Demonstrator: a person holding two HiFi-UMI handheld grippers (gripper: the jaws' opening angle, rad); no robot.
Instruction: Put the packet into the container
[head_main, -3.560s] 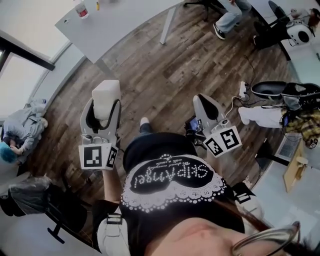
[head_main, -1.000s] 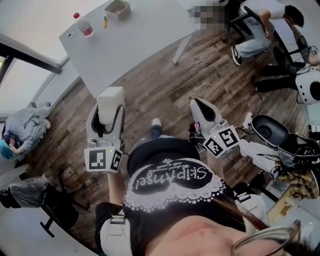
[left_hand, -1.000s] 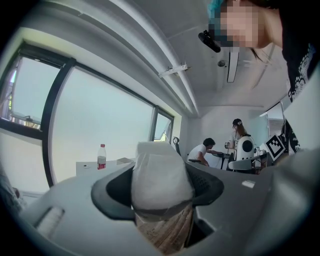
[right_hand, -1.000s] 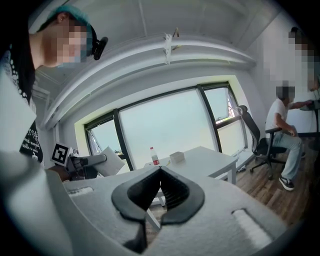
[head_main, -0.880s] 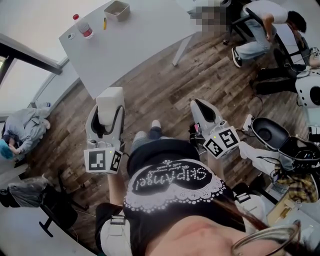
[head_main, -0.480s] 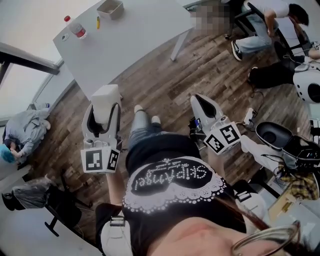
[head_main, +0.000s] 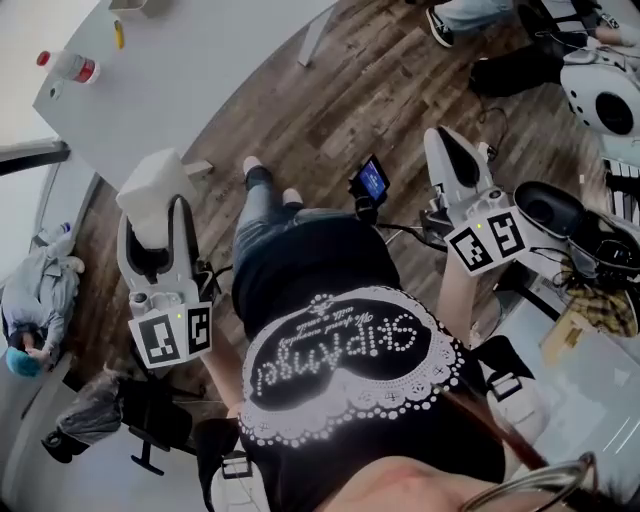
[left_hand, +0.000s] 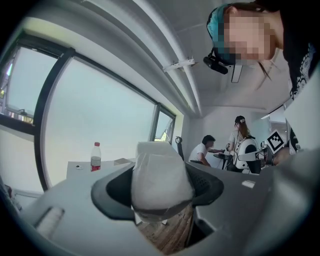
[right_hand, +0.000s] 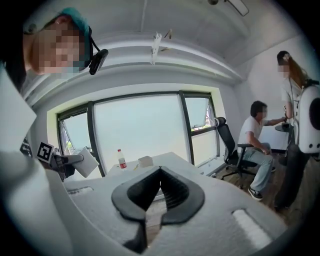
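Note:
The white packet is a soft, crumpled pack, and my left gripper is shut on it, held over the wooden floor near the white table. In the left gripper view the packet fills the gap between the dark pads. The small grey container sits at the table's far end, cut off by the frame's top edge; it shows as a small box in the right gripper view. My right gripper hangs to my right, shut and holding nothing, its tips meeting.
On the table stand a red-labelled bottle and a yellow item. A table leg reaches the floor ahead. People sit on chairs at the far right. Bags and gear lie on the floor at right.
The head view has swung, and the table has slid to the upper left. The left gripper with the packet moved left, and the right gripper moved up and right. Both grips are unchanged.

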